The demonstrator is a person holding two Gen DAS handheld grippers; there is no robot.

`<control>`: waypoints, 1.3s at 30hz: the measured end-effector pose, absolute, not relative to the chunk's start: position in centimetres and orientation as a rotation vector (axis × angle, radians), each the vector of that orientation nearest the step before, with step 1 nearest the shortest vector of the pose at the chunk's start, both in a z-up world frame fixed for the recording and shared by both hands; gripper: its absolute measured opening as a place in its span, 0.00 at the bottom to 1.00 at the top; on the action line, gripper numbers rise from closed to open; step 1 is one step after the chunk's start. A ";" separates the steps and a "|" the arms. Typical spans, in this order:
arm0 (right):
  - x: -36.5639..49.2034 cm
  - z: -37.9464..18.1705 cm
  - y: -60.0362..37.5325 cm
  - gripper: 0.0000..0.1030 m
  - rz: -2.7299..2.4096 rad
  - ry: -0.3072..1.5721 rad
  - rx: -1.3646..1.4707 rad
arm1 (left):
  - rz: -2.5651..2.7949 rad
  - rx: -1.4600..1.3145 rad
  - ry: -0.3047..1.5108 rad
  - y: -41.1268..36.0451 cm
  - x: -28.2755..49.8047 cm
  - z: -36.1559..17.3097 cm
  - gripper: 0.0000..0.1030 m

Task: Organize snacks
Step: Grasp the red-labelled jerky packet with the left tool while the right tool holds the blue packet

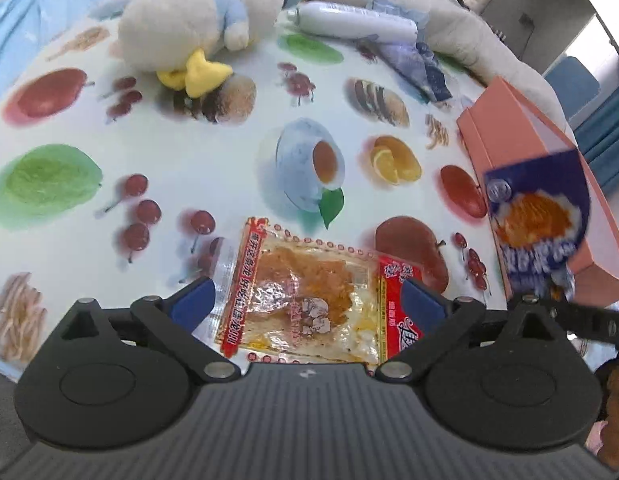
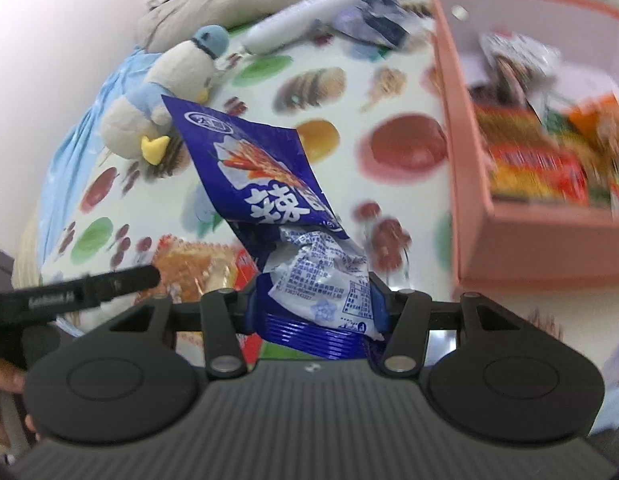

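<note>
left gripper (image 1: 305,300): spread wide, hanging right over the clear snack packet (image 1: 309,300), pads off it on both sides, nothing pinched
clear snack packet: flat on the desk (image 1: 213,168), red-trimmed, orange-brown stuff inside, sitting between the two blue pads
right gripper (image 2: 315,304): clamped on the blue snack bag (image 2: 265,184) at its crumpled white bottom end, about half closed around it
blue snack bag: up off the desk, sticking out ahead of the pads, tilted toward the left in the right wrist view; also shows blurry at the right edge of the left wrist view, in front of the box
pink box (image 2: 533,240): open, on the right side of the desk, already loaded with several bright packets, too blurry to tell apart
desk: covered in a fruit-print cloth
plush penguin (image 1: 197,28): lying at the far side, yellow feet toward the camera
white tube (image 1: 353,22): beside the plush, at the far edge
far edge: crumpled blue wrapper next to the tube
</note>
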State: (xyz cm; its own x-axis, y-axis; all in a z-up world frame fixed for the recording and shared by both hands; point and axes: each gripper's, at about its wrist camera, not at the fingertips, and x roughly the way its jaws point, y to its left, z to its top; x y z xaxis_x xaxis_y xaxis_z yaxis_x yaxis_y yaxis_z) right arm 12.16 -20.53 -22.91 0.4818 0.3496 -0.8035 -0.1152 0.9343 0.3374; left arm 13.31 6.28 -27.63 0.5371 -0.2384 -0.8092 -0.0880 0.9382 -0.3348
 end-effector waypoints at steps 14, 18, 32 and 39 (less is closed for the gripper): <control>9.6 -25.9 -22.7 0.53 0.233 1.089 0.271 | -0.068 -0.017 1.041 2.3 14.8 -30.9 0.98; 9.2 -25.8 -23.0 0.53 0.231 1.098 0.298 | -0.050 -0.003 1.028 2.1 14.5 -31.2 0.98; 8.8 -26.6 -22.2 0.53 0.238 1.128 0.298 | -0.071 0.085 1.007 0.6 13.1 -30.8 0.73; 9.0 -25.9 -22.0 0.53 0.243 1.110 0.283 | -0.068 0.034 0.977 0.8 12.4 -30.0 0.48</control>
State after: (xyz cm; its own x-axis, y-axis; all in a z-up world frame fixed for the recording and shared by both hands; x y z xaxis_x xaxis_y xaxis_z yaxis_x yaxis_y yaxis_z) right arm 8.97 -21.95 -25.86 0.4249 0.3310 -0.8425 -0.0512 0.9381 0.3427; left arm 12.36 0.75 -30.05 0.5576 -0.0419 -0.8290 0.0726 0.9974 -0.0016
